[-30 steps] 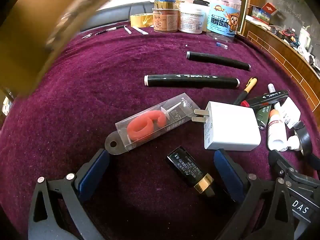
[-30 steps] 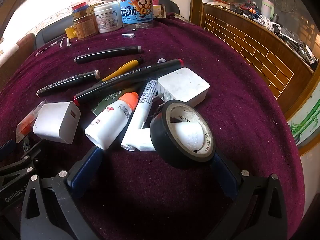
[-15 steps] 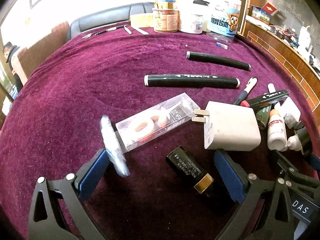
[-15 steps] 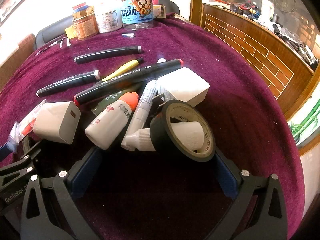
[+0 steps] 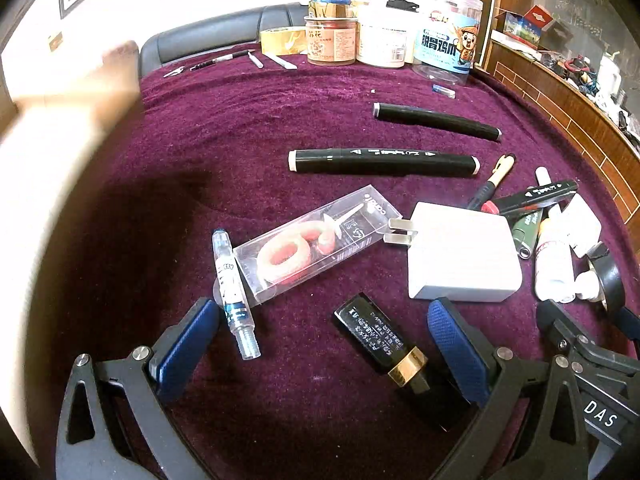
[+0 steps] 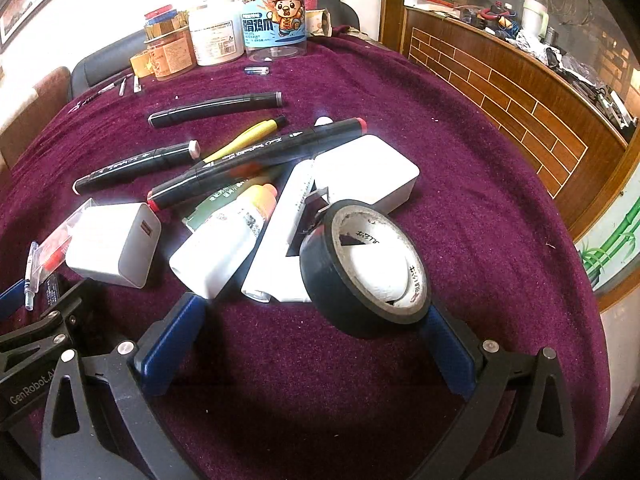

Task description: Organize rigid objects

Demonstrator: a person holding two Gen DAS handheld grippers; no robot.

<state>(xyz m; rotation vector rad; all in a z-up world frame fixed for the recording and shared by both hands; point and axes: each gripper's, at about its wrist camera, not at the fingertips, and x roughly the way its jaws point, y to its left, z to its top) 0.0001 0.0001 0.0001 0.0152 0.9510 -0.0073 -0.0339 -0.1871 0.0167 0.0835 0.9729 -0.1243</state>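
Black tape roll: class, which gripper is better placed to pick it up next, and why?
Right. The right gripper is open with the black tape roll just ahead, beside its right finger; the left gripper faces a black lipstick tube.

Maroon cloth [image 5: 280, 112], black tape roll [image 6: 320, 276], white charger [image 5: 464, 256], blue-padded tool [image 5: 320, 332].

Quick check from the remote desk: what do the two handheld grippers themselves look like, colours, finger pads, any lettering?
Both match: black plastic frames with triangular cut-outs and silver pivot bolts, each finger faced with a textured blue pad. The left gripper shows in the right wrist view with white "GenRobot.A..." lettering; the right gripper shows in the left wrist view with a "DAS" label. No cables or sleeves visible.
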